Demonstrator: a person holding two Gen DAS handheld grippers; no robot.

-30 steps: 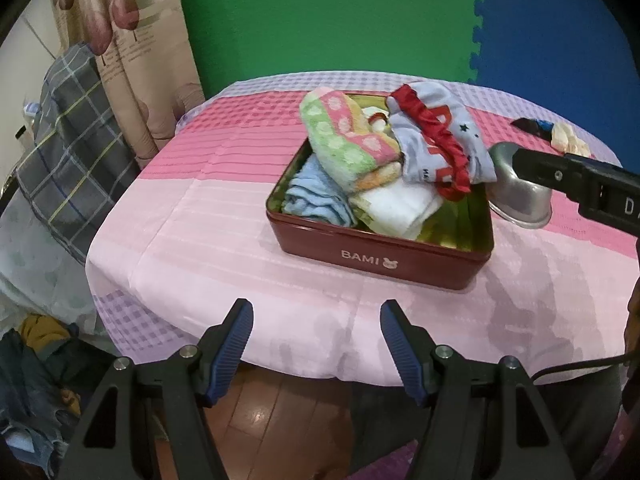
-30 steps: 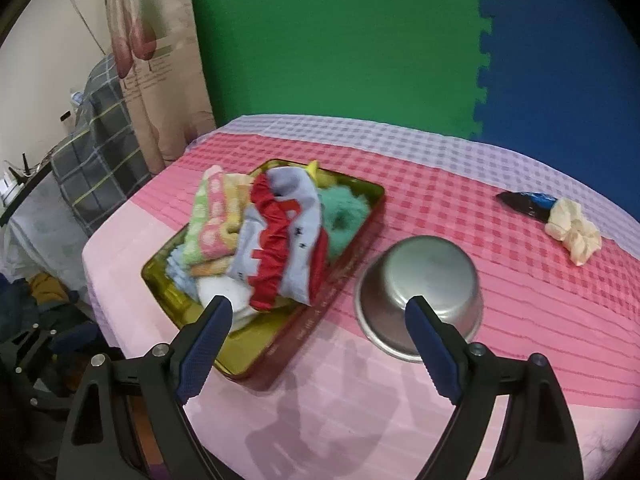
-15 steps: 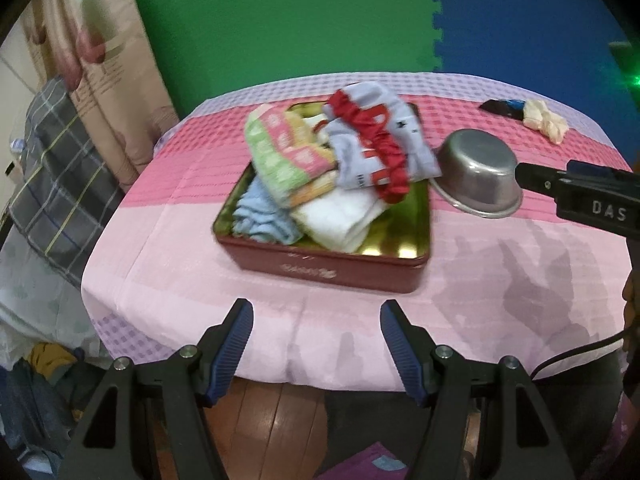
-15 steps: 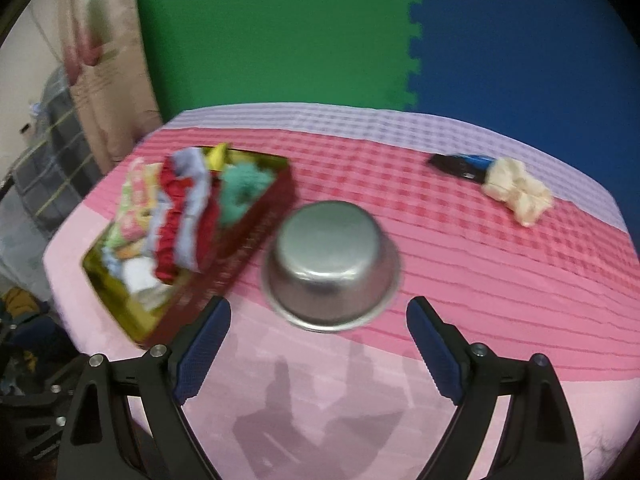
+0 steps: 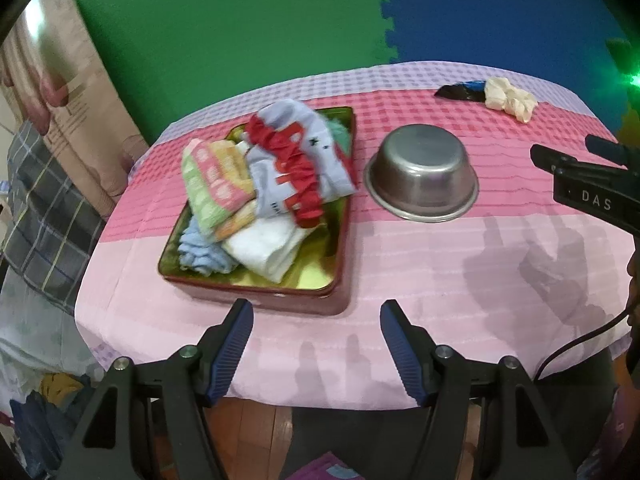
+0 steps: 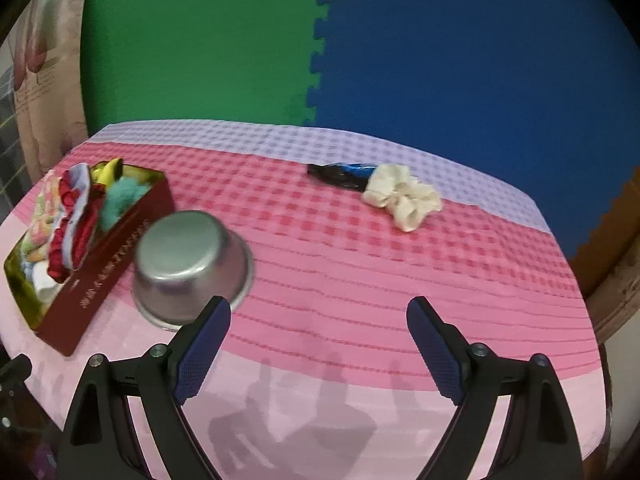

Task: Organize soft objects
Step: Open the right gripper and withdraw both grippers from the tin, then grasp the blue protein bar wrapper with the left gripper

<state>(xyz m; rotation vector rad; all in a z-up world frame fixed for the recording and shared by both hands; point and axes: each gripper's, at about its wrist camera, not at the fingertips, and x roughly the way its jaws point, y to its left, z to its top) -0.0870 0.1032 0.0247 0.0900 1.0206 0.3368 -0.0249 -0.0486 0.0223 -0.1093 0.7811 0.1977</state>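
Observation:
A red tin box on the pink tablecloth holds folded cloths: a green-pink towel, a blue-grey garment with red frill, a white towel and a light blue cloth. A cream scrunchie lies at the far right beside a dark blue wrapper. My left gripper is open and empty at the table's near edge, in front of the box. My right gripper is open and empty, over the table right of the bowl.
An upturned steel bowl stands just right of the box. Green and blue foam mats form the back wall. A plaid cloth hangs off to the left beyond the round table's edge.
Both grippers have swung to the right. The box and bowl have shifted left in both views, and the scrunchie now sits nearer the middle of the right wrist view. Both stay open.

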